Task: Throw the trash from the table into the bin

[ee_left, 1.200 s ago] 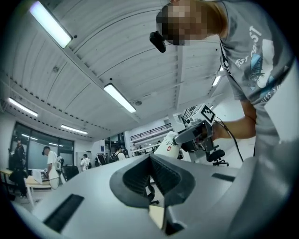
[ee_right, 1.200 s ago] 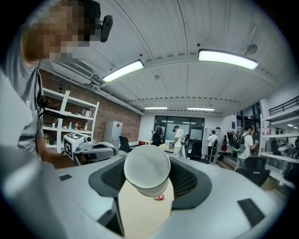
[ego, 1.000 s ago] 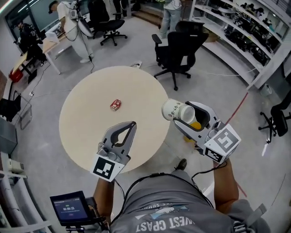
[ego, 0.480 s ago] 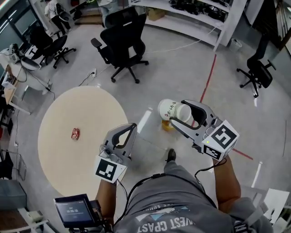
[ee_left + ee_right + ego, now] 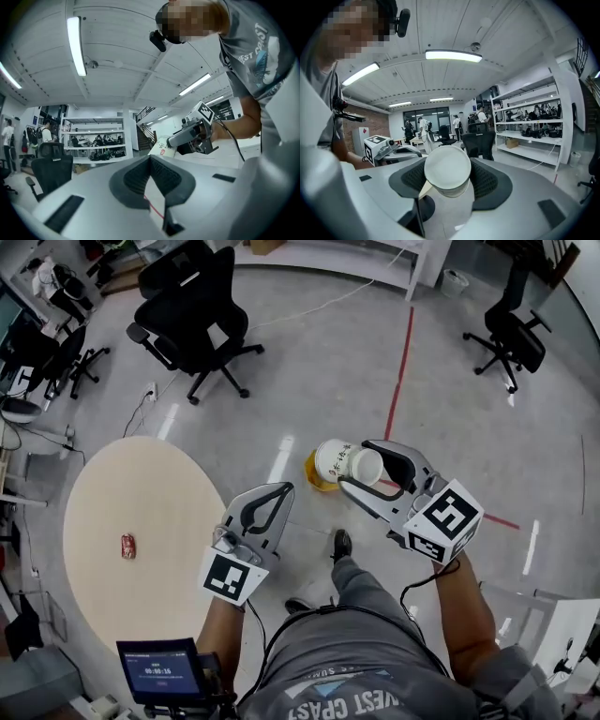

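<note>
My right gripper (image 5: pixel 355 465) is shut on a white paper cup (image 5: pixel 336 462), held on its side over the floor. In the right gripper view the cup (image 5: pixel 447 169) sits between the two black pads, its base toward the camera. Just behind the cup, a yellow bin (image 5: pixel 315 480) stands on the floor, mostly hidden. My left gripper (image 5: pixel 279 490) hangs beside the table edge, shut with nothing in it (image 5: pixel 150 158). A small red can (image 5: pixel 127 546) lies on the round beige table (image 5: pixel 159 493) at the left.
Black office chairs stand at the top left (image 5: pixel 192 306) and top right (image 5: pixel 514 329). A red floor line (image 5: pixel 401 362) runs past the bin. The person's shoe (image 5: pixel 341 545) is on the floor below the grippers. White shelving (image 5: pixel 534 133) lines the wall.
The view has swung away from the table toward open floor. Both grippers have moved off the tabletop; the held cup now hangs by the yellow bin. The can has shifted to the far left.
</note>
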Motion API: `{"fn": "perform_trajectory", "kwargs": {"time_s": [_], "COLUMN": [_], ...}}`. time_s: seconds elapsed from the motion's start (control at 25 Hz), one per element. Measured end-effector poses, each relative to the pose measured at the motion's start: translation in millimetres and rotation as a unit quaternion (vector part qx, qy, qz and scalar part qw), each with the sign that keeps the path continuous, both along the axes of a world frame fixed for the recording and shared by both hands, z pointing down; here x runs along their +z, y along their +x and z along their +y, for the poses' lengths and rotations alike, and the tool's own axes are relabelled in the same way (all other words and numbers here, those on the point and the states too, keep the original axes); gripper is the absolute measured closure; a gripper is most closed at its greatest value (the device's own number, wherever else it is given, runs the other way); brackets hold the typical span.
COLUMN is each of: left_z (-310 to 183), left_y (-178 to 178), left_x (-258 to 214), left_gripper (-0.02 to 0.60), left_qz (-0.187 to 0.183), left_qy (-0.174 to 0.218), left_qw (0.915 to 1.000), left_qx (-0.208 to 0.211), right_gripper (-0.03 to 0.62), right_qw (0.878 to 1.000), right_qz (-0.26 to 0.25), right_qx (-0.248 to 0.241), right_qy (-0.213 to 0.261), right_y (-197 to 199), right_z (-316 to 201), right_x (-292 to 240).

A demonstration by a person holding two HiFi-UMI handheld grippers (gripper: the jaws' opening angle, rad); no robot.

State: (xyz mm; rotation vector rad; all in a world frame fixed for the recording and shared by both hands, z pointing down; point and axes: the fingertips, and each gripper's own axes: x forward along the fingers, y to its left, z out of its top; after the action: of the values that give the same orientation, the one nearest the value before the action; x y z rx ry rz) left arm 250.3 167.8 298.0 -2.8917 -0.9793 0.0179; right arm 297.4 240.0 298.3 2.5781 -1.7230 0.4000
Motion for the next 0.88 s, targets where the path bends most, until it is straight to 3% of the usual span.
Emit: {"fn": "perform_trajectory", "kwargs": {"time_s": [0.28, 0.56, 0.88], "left_z": [-1.8, -6.4, 12.3], "left_y": [31.9, 81.5, 125.1], "left_x": [54.2, 163.4, 256.2], "left_gripper": [0.543, 0.543, 0.543], "left_qz": [-0.034, -0.062, -0.064], "left_qy": [-0.006, 0.000, -0.003], "left_qw": [0.9993, 0.9980, 0.9980], "left_qx": [0.011, 0.001, -0.003], "right_gripper": [0.333, 0.333, 0.333], "right_qw": [0.999, 0.997, 0.994], "right_qz": [-0.032, -0.063, -0.092], "right_qx": [0.020, 0.036, 0.054], "right_qy": [-0.009, -0.014, -0.027], "right_y": [24.0, 57.9, 97.6], "right_z": [-3.1, -6.3, 6.5], "right_x": [55.1, 167.5, 276.7]}}
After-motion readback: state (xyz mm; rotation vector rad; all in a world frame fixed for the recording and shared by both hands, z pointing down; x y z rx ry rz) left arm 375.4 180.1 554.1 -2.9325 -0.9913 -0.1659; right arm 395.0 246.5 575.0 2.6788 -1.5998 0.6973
